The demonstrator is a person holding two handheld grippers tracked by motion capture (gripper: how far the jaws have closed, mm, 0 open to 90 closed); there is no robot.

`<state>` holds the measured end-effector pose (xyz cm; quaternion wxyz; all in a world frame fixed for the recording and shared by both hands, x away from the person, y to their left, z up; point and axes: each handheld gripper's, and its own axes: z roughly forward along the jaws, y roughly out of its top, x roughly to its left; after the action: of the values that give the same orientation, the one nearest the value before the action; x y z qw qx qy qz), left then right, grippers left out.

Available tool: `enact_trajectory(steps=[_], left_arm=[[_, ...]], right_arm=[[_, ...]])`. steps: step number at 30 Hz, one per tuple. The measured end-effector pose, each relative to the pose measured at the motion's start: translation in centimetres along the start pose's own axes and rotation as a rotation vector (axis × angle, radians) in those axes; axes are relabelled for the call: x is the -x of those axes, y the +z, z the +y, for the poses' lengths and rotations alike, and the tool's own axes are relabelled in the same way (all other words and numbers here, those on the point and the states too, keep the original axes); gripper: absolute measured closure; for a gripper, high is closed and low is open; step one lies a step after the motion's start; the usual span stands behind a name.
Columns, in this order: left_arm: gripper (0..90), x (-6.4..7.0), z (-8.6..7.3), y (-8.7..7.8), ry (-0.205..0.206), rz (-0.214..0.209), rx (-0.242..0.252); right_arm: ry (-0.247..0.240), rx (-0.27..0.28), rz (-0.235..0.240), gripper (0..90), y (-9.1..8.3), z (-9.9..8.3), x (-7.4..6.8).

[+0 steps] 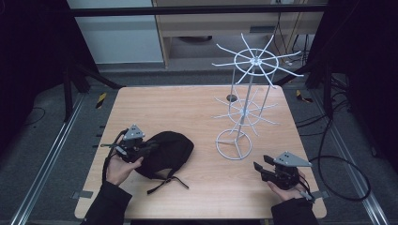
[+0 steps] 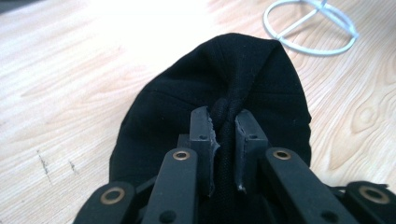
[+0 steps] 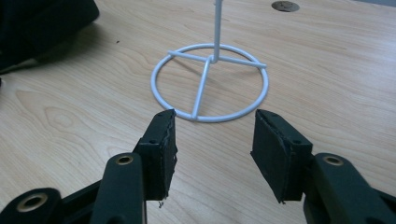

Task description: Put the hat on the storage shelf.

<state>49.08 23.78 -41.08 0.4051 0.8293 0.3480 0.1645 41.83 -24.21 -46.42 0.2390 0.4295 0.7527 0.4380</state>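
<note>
Black cap [image 1: 165, 152] of soft fabric lies on the left half of the wooden table [image 1: 187, 112], its strap trailing toward us. We see the left gripper [image 2: 226, 126] pinching a fold of the cloth between its jaws. To the cap's right stands a white wire rack [image 1: 244, 101] on a ring base. Nearer us, the right gripper [image 3: 212, 140] hovers with jaws spread wide, holding nothing.
</note>
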Motion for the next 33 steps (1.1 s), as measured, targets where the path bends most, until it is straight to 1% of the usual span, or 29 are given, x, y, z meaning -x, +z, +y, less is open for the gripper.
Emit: enact_trajectory(steps=[1, 2, 3, 4, 6, 7, 8, 10, 13, 15, 16, 18, 19, 20, 21, 22, 24, 25, 27, 29, 31, 32, 33], left_arm=[[79.7, 0.2, 0.1, -0.3, -0.007, -0.002, 0.016], [79.7, 0.3, 0.2, -0.5, -0.01, 0.001, 0.033], [79.8, 0.5, 0.4, -1.2, -0.02, -0.001, 0.067], [79.7, 0.5, 0.4, -1.2, -0.02, -0.001, 0.067], [79.8, 0.7, 0.6, -1.8, -0.031, 0.0, 0.103], [79.8, 0.9, 0.8, -2.3, -0.04, -0.001, 0.129], [79.7, 0.9, 0.8, -2.3, -0.04, -0.001, 0.129], [79.8, 1.2, 1.0, -3.1, -0.056, 0.006, 0.181], [79.8, 1.5, 1.3, -4.1, -0.075, 0.015, 0.238], [79.7, 1.6, 1.4, -4.7, -0.093, 0.01, 0.284], [79.8, 1.9, 1.6, -5.3, -0.104, 0.015, 0.322], [79.7, 2.1, 1.7, -5.7, -0.112, 0.021, 0.355], [79.7, 2.1, 1.7, -5.7, -0.112, 0.021, 0.355], [79.7, 2.3, 1.7, -5.9, -0.112, 0.026, 0.367], [79.7, 2.5, 1.9, -6.2, -0.116, 0.03, 0.394], [79.8, 2.5, 1.9, -6.2, -0.116, 0.03, 0.394], [79.7, 3.0, 2.1, -6.8, -0.13, 0.039, 0.437], [79.7, 3.0, 2.1, -6.8, -0.13, 0.039, 0.437], [79.7, 3.4, 2.3, -7.2, -0.136, 0.042, 0.475], [79.7, 3.7, 2.5, -7.8, -0.146, 0.035, 0.52], [79.7, 3.9, 2.7, -8.3, -0.149, 0.031, 0.551], [79.7, 4.2, 3.0, -8.8, -0.15, 0.024, 0.587], [79.7, 4.4, 3.2, -9.1, -0.146, 0.024, 0.611]], right_arm=[[0.012, -0.002, -0.003, 49.4, 0.0, -0.1, 0.2], [0.012, -0.002, -0.003, 49.4, 0.0, -0.1, 0.2], [0.015, -0.003, -0.009, 49.3, 0.0, -0.3, 0.5], [0.015, -0.003, -0.009, 49.3, 0.0, -0.3, 0.5], [0.024, -0.003, -0.012, 49.2, 0.0, -0.4, 0.7], [0.024, 0.0, -0.02, 48.9, 0.0, -0.5, 0.9], [0.024, 0.0, -0.02, 48.9, 0.0, -0.5, 0.9], [0.027, -0.002, -0.028, 48.7, 0.0, -0.6, 1.1], [0.035, -0.01, -0.041, 48.3, 0.0, -0.8, 1.4], [0.038, -0.009, -0.048, 48.0, 0.0, -0.9, 1.6], [0.045, -0.009, -0.055, 47.6, 0.0, -0.9, 1.8], [0.045, -0.002, -0.064, 47.0, 0.0, -1.0, 1.9], [0.045, -0.002, -0.064, 47.0, 0.0, -1.0, 1.9], [0.049, -0.002, -0.069, 46.7, 0.0, -1.1, 2.0], [0.053, -0.003, -0.073, 46.3, 0.0, -1.1, 2.1], [0.053, -0.003, -0.073, 46.3, 0.0, -1.1, 2.1], [0.056, -0.007, -0.081, 45.6, 0.0, -1.2, 2.2], [0.056, -0.007, -0.081, 45.6, 0.0, -1.2, 2.2], [0.06, -0.01, -0.083, 45.3, 0.0, -1.2, 2.3], [0.058, -0.01, -0.09, 44.6, 0.1, -1.3, 2.4], [0.058, -0.01, -0.091, 44.5, 0.1, -1.3, 2.4], [0.057, -0.009, -0.094, 44.0, 0.1, -1.3, 2.4], [0.055, -0.01, -0.096, 43.8, 0.1, -1.3, 2.4]])
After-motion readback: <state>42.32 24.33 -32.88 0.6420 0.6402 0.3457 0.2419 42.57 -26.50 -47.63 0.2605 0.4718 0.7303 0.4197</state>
